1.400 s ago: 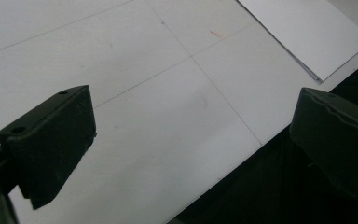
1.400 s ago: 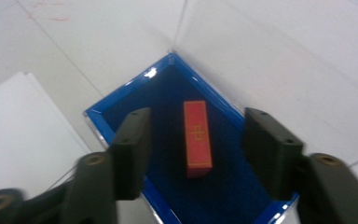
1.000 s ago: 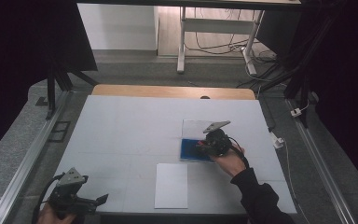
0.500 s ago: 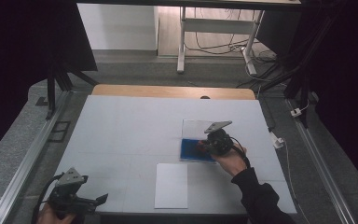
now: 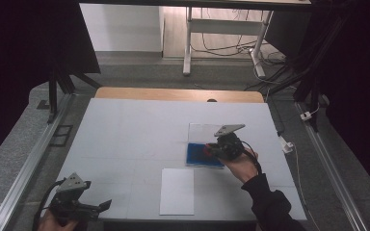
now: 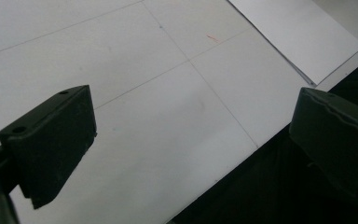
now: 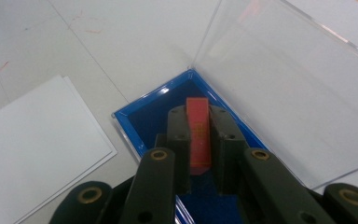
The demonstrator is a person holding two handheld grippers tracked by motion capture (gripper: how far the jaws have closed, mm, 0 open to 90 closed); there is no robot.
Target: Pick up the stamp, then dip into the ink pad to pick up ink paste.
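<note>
At the left of the near edge of the white table (image 5: 125, 139), the left gripper (image 5: 103, 205) is held by a hand at the front left corner, its jaws standing wide apart with nothing between them; in the left gripper view only bare tabletop and a corner of the white sheets of paper (image 6: 298, 39) are seen past them. The sheets (image 5: 177, 190) lie flat near the front edge, a little right of the middle. Just beyond them, towards the right side, the blue tray of a clear-lidded box (image 5: 196, 155) rests on the surface, its transparent lid (image 5: 203, 132) swung open and lying back towards the far edge. Over the tray the right gripper (image 5: 211, 151) is held, and its jaws have just been closing: compared with a second ago, when a little more gap was left, they are now pressed narrow on a small red block (image 7: 198, 131), which is clamped upright between the pads in the right gripper view, directly above the dark blue lining of the tray (image 7: 154, 116). The hand itself has barely shifted in the high view. From this it is judged that the grip on the red block has been secured inside the box, and that a lift out of the tray is likely the step in hand, with care needed not to catch the tray wall or lid.
</note>
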